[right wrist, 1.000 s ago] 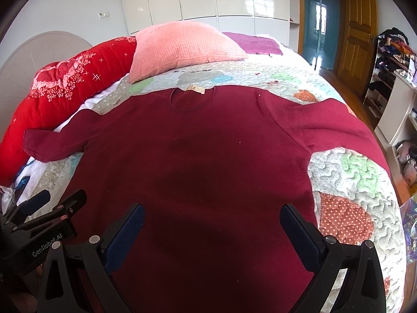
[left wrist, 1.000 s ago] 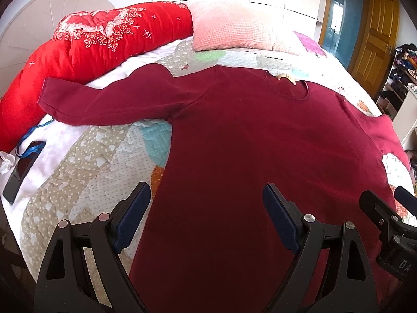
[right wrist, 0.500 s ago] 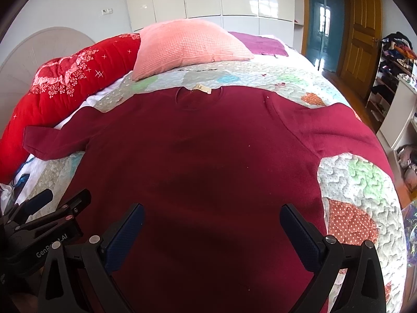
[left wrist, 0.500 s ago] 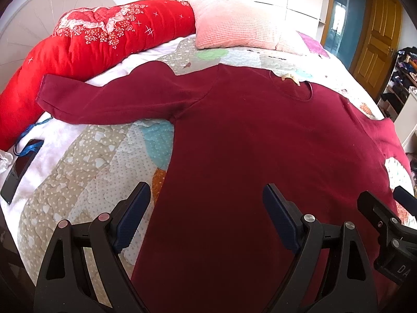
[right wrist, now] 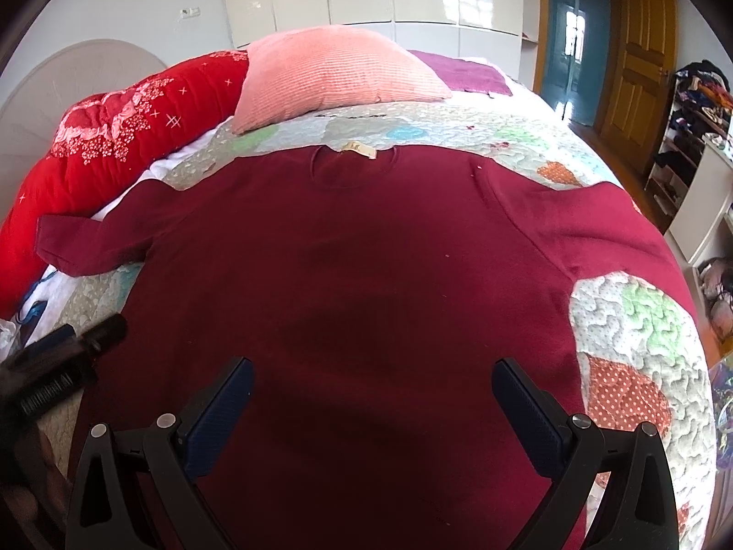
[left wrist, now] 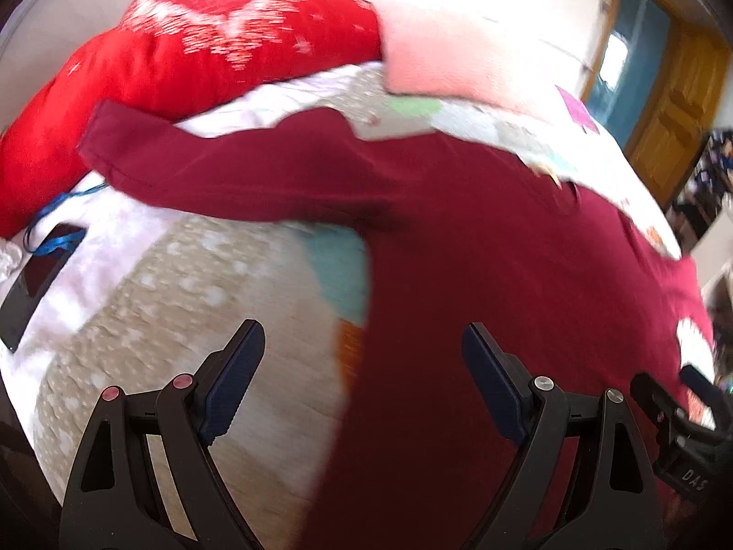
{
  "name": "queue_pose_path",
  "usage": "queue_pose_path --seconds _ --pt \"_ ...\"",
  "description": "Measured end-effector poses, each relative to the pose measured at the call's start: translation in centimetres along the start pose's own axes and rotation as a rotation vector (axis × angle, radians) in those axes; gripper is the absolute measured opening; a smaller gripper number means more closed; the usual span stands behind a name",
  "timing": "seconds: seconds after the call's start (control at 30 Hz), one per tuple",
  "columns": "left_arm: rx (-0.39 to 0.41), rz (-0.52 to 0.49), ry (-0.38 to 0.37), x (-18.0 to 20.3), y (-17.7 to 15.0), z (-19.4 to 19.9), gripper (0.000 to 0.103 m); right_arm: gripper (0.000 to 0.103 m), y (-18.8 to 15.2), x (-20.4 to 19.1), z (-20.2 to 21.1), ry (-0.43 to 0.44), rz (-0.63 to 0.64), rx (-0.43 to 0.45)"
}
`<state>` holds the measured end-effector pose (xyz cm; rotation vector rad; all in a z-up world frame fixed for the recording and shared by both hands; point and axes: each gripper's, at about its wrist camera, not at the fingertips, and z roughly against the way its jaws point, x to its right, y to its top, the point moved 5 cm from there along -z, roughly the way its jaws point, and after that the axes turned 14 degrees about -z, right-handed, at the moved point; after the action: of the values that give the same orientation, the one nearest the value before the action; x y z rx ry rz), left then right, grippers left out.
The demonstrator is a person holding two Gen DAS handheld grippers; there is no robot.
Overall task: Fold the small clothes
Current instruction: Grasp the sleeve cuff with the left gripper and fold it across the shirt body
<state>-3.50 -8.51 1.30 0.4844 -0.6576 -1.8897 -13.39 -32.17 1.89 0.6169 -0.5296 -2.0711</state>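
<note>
A: Left wrist view first: the left gripper (left wrist: 362, 376) is seen spread wide with nothing held between its blue pads; the picture is smeared by blur; below it lies the side edge of the maroon long-sleeved shirt (left wrist: 481, 275), with bare quilt (left wrist: 192, 302) under the left-hand finger.

B: Right wrist view is sharp; the right gripper (right wrist: 371, 408) is likewise held wide open, nothing gripped, over the lower body of the shirt (right wrist: 357, 266); the garment is laid flat on the quilt (right wrist: 641, 321) of the bed, neckline away from the camera, both sleeves stretched out to the sides.

A: A pale label (right wrist: 359, 149) is seen at the collar; one sleeve (left wrist: 220, 174) is spread toward the red bolster (left wrist: 183, 59), its cuff just beside it.

B: A pink pillow (right wrist: 334, 78) is set beyond the neckline, clear of the shirt; a purple cloth (right wrist: 467, 73) is lying behind it.

A: A dark phone (left wrist: 36, 279) with a blue cord (left wrist: 59, 211) is seen at the bed's edge, well apart from the shirt.

B: The left gripper (right wrist: 59, 366) is caught, blurred, at the left margin of the right view; a wooden door (right wrist: 641, 59) is seen beyond the bed.
</note>
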Motion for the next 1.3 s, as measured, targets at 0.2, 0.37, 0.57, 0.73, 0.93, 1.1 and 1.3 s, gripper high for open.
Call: queue_pose_path --seconds 0.2,0.37,0.57,0.73,0.93,1.1,1.3 --pt "0.015 0.202 0.058 -9.6 1.0 -0.4 0.088 0.103 0.6 -1.7 -0.9 0.024 0.025 -0.002" --pt "0.071 0.531 0.089 -19.3 1.3 -1.9 0.088 0.103 0.1 -3.5 -1.8 0.053 0.048 -0.04" --pt "0.057 0.702 0.177 -26.4 3.3 -6.4 0.088 0.103 -0.3 -5.3 -2.3 0.093 0.074 -0.078" --pt "0.014 0.679 0.257 -28.7 3.8 -10.3 0.088 0.103 0.0 -5.9 -3.1 0.093 0.07 -0.092" --pt "0.02 0.521 0.254 -27.6 5.7 -11.9 0.023 0.103 0.0 -6.1 -4.1 0.092 0.062 -0.118" --pt "0.102 0.457 0.206 -26.2 7.1 -9.6 0.011 0.103 0.1 -5.4 -3.9 0.095 0.048 -0.12" --pt "0.242 0.37 0.052 -19.9 10.2 -3.5 0.01 0.103 0.9 -3.9 -2.9 0.101 -0.001 -0.094"
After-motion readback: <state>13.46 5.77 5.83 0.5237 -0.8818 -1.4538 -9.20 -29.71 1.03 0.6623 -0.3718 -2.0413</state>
